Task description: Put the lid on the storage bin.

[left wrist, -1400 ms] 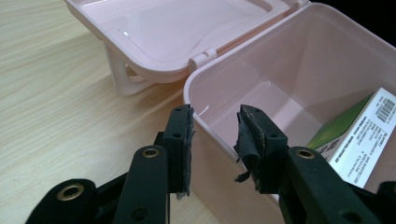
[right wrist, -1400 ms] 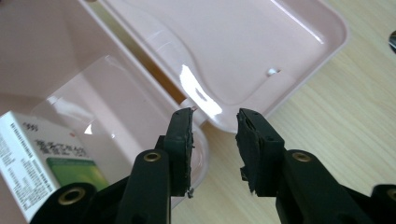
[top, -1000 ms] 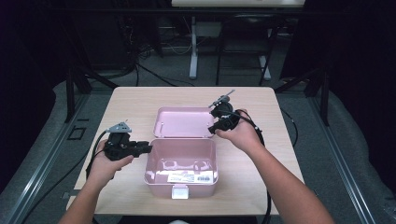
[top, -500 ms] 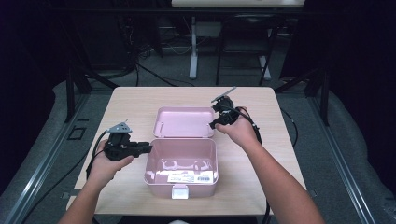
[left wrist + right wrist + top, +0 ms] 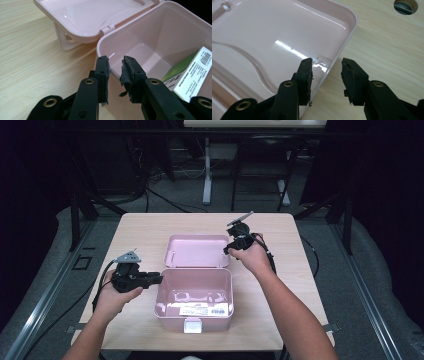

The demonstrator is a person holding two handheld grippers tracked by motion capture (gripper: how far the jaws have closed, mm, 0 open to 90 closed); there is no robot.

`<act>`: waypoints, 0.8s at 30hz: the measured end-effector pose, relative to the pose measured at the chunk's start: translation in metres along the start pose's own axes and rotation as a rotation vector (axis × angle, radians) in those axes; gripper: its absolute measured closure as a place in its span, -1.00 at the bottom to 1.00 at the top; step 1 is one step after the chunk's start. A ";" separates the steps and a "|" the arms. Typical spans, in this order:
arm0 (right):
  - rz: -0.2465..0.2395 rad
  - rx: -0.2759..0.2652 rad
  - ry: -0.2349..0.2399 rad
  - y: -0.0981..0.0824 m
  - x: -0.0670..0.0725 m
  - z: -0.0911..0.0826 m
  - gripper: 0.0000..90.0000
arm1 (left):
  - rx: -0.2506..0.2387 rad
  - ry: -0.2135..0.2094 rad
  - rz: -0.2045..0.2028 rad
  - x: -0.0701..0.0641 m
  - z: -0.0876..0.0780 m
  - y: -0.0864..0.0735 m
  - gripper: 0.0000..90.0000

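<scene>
The pink box [image 5: 194, 295] sits mid-bench [image 5: 150, 227], open, its lid [image 5: 197, 251] laid back flat on the far side; its long axis runs left to right, latch toward the person; a carton [image 5: 192, 72] lies inside. The left hand-held gripper [image 5: 115, 67] straddles the box's left wall, whether clenched I cannot tell; the right hand-held gripper [image 5: 325, 68], jaws just opening, brackets the lid's right edge, released. Closing seems next: pinch that edge, swing it over.

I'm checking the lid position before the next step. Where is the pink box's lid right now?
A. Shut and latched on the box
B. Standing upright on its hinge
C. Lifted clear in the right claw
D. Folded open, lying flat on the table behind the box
D: the lid lies flat, inside up, on the table behind the open pink box.
</scene>
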State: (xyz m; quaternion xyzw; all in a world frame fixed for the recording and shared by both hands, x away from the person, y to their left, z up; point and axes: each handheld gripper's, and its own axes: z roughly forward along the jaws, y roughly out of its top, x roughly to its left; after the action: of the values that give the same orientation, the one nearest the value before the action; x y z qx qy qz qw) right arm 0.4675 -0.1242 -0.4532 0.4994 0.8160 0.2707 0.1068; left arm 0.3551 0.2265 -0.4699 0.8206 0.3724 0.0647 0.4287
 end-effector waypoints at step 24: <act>0.179 -0.019 -0.014 0.014 -0.013 0.031 0.46 | -0.001 -0.002 0.002 0.000 0.000 0.000 0.65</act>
State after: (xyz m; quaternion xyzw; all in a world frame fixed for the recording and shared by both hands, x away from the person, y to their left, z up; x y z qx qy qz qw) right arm 0.4987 -0.1203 -0.4727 0.5713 0.7647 0.2834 0.0928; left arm 0.3553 0.2264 -0.4699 0.8209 0.3710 0.0645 0.4294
